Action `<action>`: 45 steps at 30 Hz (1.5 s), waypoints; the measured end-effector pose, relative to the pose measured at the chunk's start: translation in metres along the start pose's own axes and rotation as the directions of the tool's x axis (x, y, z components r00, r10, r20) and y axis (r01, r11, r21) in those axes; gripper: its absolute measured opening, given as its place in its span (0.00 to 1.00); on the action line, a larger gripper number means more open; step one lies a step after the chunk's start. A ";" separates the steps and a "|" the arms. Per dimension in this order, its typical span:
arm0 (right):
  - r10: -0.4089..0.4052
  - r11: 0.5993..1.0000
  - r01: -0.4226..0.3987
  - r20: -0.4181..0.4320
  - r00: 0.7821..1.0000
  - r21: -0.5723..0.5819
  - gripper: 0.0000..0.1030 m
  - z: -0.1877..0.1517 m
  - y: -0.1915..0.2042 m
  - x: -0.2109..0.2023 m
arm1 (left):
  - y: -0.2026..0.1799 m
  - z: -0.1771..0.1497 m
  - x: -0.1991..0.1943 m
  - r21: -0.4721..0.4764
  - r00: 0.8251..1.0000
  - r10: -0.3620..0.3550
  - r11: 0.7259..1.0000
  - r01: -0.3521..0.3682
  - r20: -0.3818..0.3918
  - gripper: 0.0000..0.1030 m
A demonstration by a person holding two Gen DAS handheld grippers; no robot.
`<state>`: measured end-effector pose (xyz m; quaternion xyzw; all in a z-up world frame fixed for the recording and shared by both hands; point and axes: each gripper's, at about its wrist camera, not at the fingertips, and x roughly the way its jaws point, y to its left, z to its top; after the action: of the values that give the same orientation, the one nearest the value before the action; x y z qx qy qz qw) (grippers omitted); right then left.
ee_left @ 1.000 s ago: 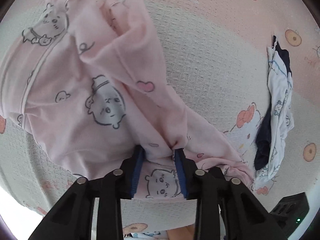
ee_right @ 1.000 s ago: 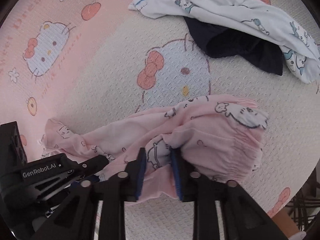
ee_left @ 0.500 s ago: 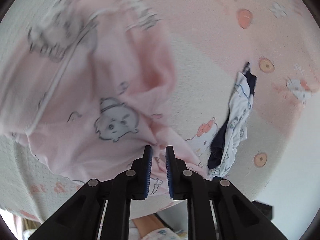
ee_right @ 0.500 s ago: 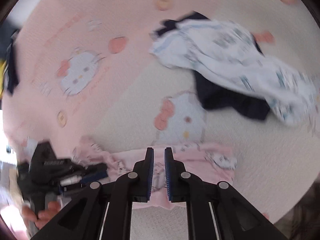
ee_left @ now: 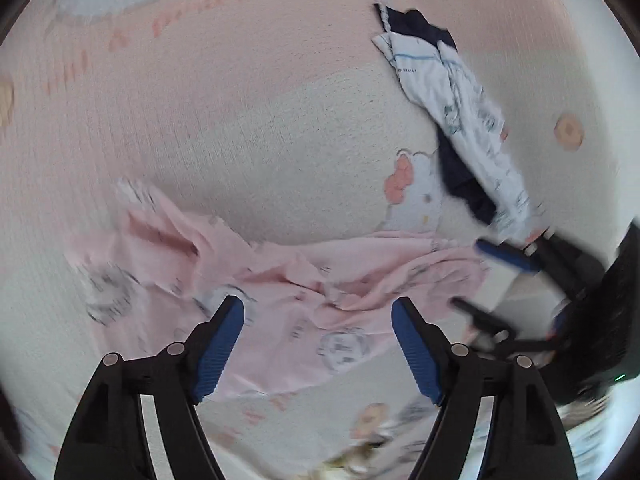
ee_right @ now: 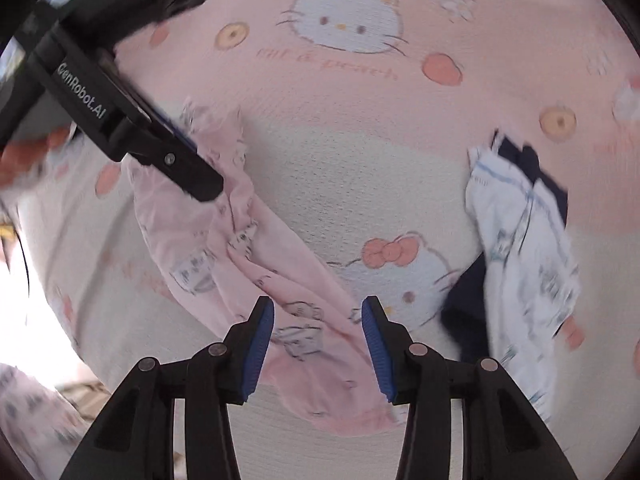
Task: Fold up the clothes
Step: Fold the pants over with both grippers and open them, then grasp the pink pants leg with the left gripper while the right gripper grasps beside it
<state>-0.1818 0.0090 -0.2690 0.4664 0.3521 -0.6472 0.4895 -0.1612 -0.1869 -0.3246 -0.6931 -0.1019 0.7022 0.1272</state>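
A pink garment with cartoon prints (ee_left: 304, 296) lies crumpled in a long band on the patterned bedspread (ee_left: 256, 128). My left gripper (ee_left: 318, 320) hovers above its middle, open, nothing between its blue pads. My right gripper (ee_right: 318, 320) is also open, over the garment's near end (ee_right: 312, 344). In the right wrist view the left gripper's black body (ee_right: 120, 112) sits over the garment's far end. The right gripper appears blurred at the right edge of the left wrist view (ee_left: 520, 280).
A white printed garment (ee_left: 468, 128) lies over a dark navy one (ee_left: 464, 176) to the right of the pink piece. Bare bedspread stretches beyond the pink garment. A person's hand (ee_right: 24, 156) shows at the left edge of the right wrist view.
Both grippers were shut on the pink garment a second ago; both have since opened and pulled back, and the garment now lies loose on the bedspread.
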 end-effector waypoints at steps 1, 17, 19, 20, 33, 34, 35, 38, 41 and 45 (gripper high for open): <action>0.006 1.000 -0.006 -0.005 1.000 -0.017 0.44 0.000 -0.003 0.001 | -0.006 0.000 -0.001 0.081 0.998 0.060 0.995 -0.062 0.025 0.73; 0.126 0.977 -0.131 -0.036 0.991 -0.171 0.52 -0.020 0.005 0.040 | -0.091 -0.073 0.033 0.841 0.910 0.225 0.354 -0.408 0.347 0.73; 0.129 0.978 -0.134 -0.041 0.991 -0.160 0.52 -0.020 0.004 0.041 | -0.091 -0.071 0.039 0.850 0.910 0.235 0.337 -0.405 0.340 0.73; 0.139 0.978 -0.143 -0.041 0.989 -0.152 0.52 -0.019 0.003 0.040 | -0.091 -0.070 0.040 0.854 0.915 0.232 0.340 -0.395 0.331 0.73; 0.264 0.944 -0.244 0.065 0.962 -0.222 0.40 0.001 0.004 0.035 | -0.082 -0.060 0.054 0.920 0.977 0.127 0.335 -0.203 0.169 0.46; 0.262 0.942 -0.243 0.057 0.963 -0.230 0.40 0.002 0.006 0.038 | -0.080 -0.058 0.054 0.916 0.977 0.132 0.345 -0.206 0.170 0.46; 0.260 0.939 -0.244 0.038 0.965 -0.241 0.40 0.002 0.009 0.044 | -0.079 -0.056 0.055 0.912 0.976 0.136 0.354 -0.209 0.171 0.46; 0.215 0.932 -0.210 -0.015 0.976 -0.297 0.40 -0.002 0.022 0.059 | -0.075 -0.051 0.056 0.902 0.968 0.163 0.360 -0.237 0.190 0.46; 0.210 0.918 -0.209 -0.034 0.977 -0.336 0.40 -0.006 0.037 0.063 | -0.075 -0.051 0.051 0.898 0.960 0.179 0.348 -0.268 0.217 0.46; 0.220 0.915 -0.219 -0.035 0.975 -0.340 0.40 -0.009 0.048 0.065 | -0.085 -0.056 0.048 0.900 0.957 0.169 0.332 -0.282 0.238 0.46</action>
<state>-0.1390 -0.0157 -0.3333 0.4095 0.4035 -0.5182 0.6332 -0.1028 -0.0927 -0.3439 -0.4717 0.4007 0.6816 0.3903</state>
